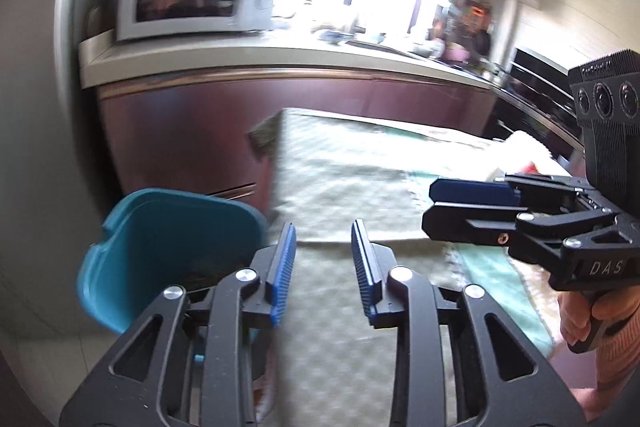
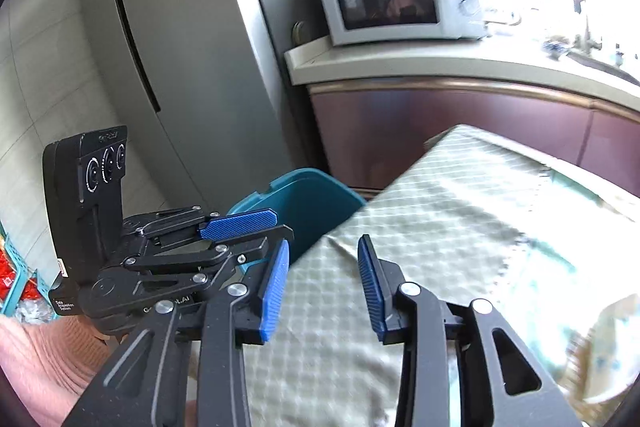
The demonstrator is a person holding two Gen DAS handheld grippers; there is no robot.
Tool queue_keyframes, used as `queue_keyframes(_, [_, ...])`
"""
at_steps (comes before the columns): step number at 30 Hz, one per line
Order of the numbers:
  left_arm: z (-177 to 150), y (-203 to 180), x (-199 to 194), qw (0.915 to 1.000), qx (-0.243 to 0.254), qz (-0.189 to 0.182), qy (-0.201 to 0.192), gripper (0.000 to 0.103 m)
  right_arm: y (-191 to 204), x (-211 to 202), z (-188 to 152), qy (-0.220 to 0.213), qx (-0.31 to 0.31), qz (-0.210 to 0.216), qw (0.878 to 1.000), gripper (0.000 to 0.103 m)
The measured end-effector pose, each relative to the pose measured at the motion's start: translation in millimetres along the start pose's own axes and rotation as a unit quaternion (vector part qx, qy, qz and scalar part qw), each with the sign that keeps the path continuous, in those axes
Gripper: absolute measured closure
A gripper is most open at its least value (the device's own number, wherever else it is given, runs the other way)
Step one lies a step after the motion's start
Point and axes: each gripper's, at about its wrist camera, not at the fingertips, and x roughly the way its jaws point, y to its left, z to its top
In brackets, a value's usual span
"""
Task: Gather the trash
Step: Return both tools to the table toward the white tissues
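Taking the teal plastic waste bin (image 1: 160, 251) as the landmark: it stands on the floor, hard against the left end of the table with the pale green checked cloth (image 1: 360, 179), and dark bits show inside it.

Just right of the bin, over the table's near edge, the left gripper (image 1: 323, 269) has its blue pads parted with nothing between them. Further right of the bin, above the cloth, the right gripper (image 2: 323, 287) is likewise released and empty. No earlier frame shows how they got there.

Well right of the bin, at the table's far end, lies something crumpled, white with a red patch (image 1: 524, 163), too blurred to name; it may be trash.

By my reading a drop is finished and the hands are between pickups. The next move calls for reaching rightward, away from the bin, and closing on a piece.
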Motion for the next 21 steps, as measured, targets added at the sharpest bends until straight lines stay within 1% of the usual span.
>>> queue_keyframes(2, [2, -19, 5, 0.9997, 0.012, -0.019, 0.002, 0.073, -7, -17, -6, -0.011, 0.005, -0.010, 1.000, 0.062])
queue_keyframes(7, [1, -67, 14, 0.9971, 0.041, -0.062, 0.014, 0.071, -33, -65, -26, -0.038, 0.031, -0.053, 0.997, 0.060])
queue_keyframes(11, [-2, -104, 24, 0.9924, 0.068, -0.098, 0.028, 0.071, -61, -108, -48, -0.061, 0.066, -0.100, 0.991, 0.059])
queue_keyframes(16, [-10, -146, 39, 0.9844, 0.093, -0.142, 0.047, 0.070, -97, -153, -78, -0.080, 0.118, -0.162, 0.977, 0.058])
queue_keyframes(18, [-15, -162, 44, 0.9803, 0.099, -0.161, 0.057, 0.070, -113, -169, -92, -0.088, 0.139, -0.190, 0.968, 0.054])
queue_keyframes(21, [-22, -182, 55, 0.9755, 0.111, -0.176, 0.071, 0.069, -138, -185, -111, -0.092, 0.175, -0.222, 0.955, 0.054])
